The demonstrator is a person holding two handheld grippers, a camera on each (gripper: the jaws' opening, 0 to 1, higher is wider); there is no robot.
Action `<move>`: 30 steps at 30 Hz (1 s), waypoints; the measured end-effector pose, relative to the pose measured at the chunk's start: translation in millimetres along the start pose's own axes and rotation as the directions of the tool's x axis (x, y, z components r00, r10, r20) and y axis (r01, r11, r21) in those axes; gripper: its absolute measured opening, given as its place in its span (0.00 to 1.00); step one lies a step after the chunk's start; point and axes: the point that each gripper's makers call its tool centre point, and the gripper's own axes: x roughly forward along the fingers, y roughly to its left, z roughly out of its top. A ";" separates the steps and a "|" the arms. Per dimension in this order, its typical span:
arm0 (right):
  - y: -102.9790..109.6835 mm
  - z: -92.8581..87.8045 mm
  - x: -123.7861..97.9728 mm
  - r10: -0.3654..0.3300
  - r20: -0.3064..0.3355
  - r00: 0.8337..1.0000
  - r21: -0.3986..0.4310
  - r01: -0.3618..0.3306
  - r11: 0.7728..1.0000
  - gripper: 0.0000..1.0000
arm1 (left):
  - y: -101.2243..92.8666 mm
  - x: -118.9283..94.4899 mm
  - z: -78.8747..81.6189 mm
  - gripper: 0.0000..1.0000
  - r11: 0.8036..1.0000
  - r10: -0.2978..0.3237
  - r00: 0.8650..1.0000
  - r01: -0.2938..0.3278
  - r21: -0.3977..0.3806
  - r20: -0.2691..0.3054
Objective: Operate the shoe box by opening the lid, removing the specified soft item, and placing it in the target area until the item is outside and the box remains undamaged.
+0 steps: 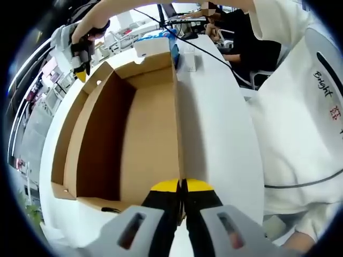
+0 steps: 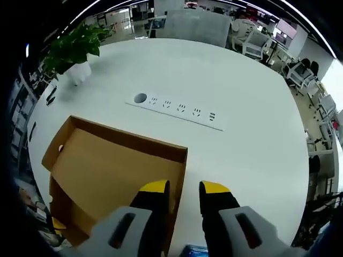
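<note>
In the left gripper view the shoe box (image 1: 134,134) lies open across the middle of the frame on the white bench (image 1: 214,134), its brown cardboard interior bare as far as can be seen, with shadow along its left inner wall. The left gripper (image 1: 181,187) rises from the bottom centre, its yellow-tipped jaws drawn together on the near edge of the box's right wall. At the upper left, the right gripper (image 1: 80,64) is held in a person's hand (image 1: 88,32) just beside the far left corner of the box. Beyond the far end of the box sit a white box (image 1: 153,47) and a blue item (image 1: 174,53), close to the cardboard, and a dark cable (image 1: 203,51) runs across the bench toward the upper right. A white garment with lettering (image 1: 305,123) fills the right side, pressing near the bench edge, and another person sits at the top right. In the right gripper view the cardboard lid (image 2: 112,166) spreads over the lower left, and the right gripper (image 2: 184,195) has its jaws apart, straddling the lid's right edge without closing on it. A white power strip (image 2: 179,111) lies on the bench just above the lid, a potted plant (image 2: 75,51) stands at the upper left, and office chairs (image 2: 252,40) stand at the upper right.
</note>
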 end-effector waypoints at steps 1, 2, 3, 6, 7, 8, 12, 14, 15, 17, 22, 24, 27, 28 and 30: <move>0.8 -0.3 3.3 -0.004 -0.003 1.000 -0.006 0.004 1.000 0.22 | -0.2 0.0 -0.1 0.01 1.000 0.000 1.000 0.000 0.003 0.001; 0.0 -1.1 6.7 -0.014 -0.008 1.000 -0.005 0.014 1.000 0.21 | -0.1 -0.1 -0.1 0.01 1.000 0.000 1.000 0.000 0.001 0.003; 0.8 -2.2 10.6 -0.015 -0.012 1.000 -0.018 0.015 1.000 0.21 | -0.1 -0.2 -0.1 0.01 1.000 0.001 1.000 -0.001 0.000 0.005; 0.5 -8.8 18.6 -0.029 -0.019 0.999 -0.026 0.028 0.999 0.21 | -0.4 -0.3 -0.2 0.01 1.000 -0.001 1.000 0.001 -0.003 0.007; -2.3 -6.6 21.6 -0.038 -0.015 0.999 -0.063 0.037 0.997 0.22 | 0.1 -0.3 -0.2 0.01 1.000 -0.004 1.000 0.004 -0.005 0.007; -4.3 -3.5 25.1 -0.049 0.013 0.999 -0.073 0.050 0.996 0.22 | 0.7 -0.3 -0.1 0.01 1.000 -0.007 1.000 0.007 -0.012 0.004; 3.4 -8.6 36.1 0.011 -0.026 1.000 0.012 -0.010 1.000 0.20 | -0.8 -0.6 -0.7 0.01 1.000 -0.004 1.000 0.004 0.003 0.006; 3.9 -6.3 35.8 0.005 -0.018 1.000 0.009 -0.005 1.000 0.20 | -0.7 -0.5 -0.6 0.01 1.000 -0.005 1.000 0.005 0.004 0.007; 2.6 -6.7 35.6 -0.002 -0.023 1.000 0.009 0.002 1.000 0.19 | -0.7 -0.5 -0.7 0.01 1.000 -0.005 1.000 0.005 0.003 0.005; 0.5 -8.8 36.7 -0.002 -0.042 0.999 -0.005 0.002 1.000 0.16 | -1.0 -0.4 -0.7 0.01 1.000 -0.003 1.000 0.003 0.010 0.002; -2.6 -7.7 37.1 0.008 -0.023 1.000 -0.058 -0.009 0.998 0.04 | -0.7 -0.6 -0.4 0.01 1.000 -0.001 1.000 0.001 0.012 0.004; -2.7 -5.9 35.9 0.034 -0.024 0.999 0.034 -0.033 0.999 0.03 | -0.3 -0.6 -0.5 0.01 1.000 0.005 1.000 -0.005 0.010 0.000; -1.5 -11.4 30.6 0.029 0.011 1.000 0.029 -0.029 0.999 0.02 | 0.6 -1.0 -1.2 0.01 1.000 0.012 1.000 -0.012 0.000 -0.011; -1.5 -10.7 30.2 0.023 0.029 0.999 0.056 -0.025 0.998 0.02 | 2.6 -1.4 -2.1 0.01 1.000 0.024 1.000 -0.024 -0.008 -0.016; -6.0 -5.6 28.1 0.021 0.067 0.998 0.017 -0.022 1.000 0.02 | 3.7 -1.8 -3.4 0.01 0.997 0.017 1.000 -0.018 -0.078 -0.011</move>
